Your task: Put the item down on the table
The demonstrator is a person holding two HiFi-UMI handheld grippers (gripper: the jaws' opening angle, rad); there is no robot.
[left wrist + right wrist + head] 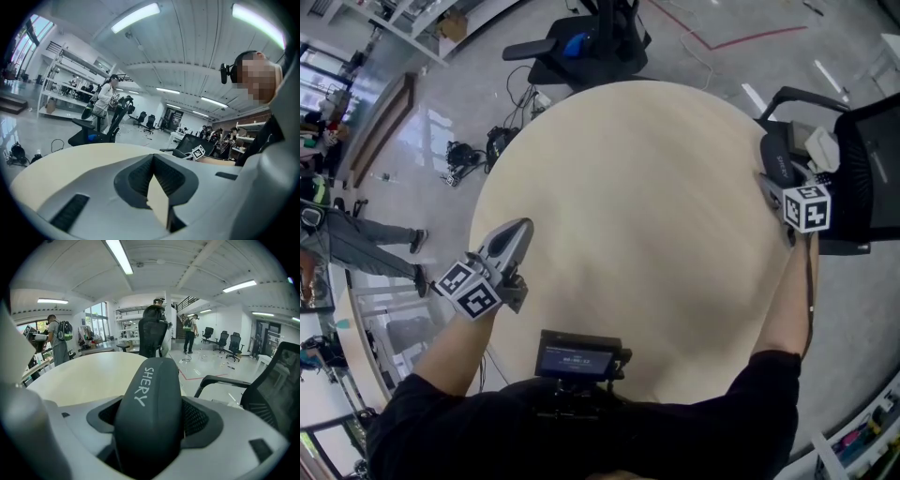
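Note:
The item is a dark grey oblong case (774, 156) printed "SHERY" (145, 394). My right gripper (778, 169) is shut on it and holds it over the right edge of the round beige table (637, 206). In the right gripper view the case fills the space between the jaws, and the table (89, 376) lies behind it to the left. My left gripper (521, 228) hovers over the table's near left edge, pointing up and right. Its jaws meet at the tips (153, 157) with nothing between them.
A black mesh office chair (862, 178) stands right beside the right gripper. Another black chair (591, 42) is at the table's far side. Cables and gear (473, 150) lie on the floor to the left, where a person (356, 244) walks. A small screen (579, 356) hangs at my chest.

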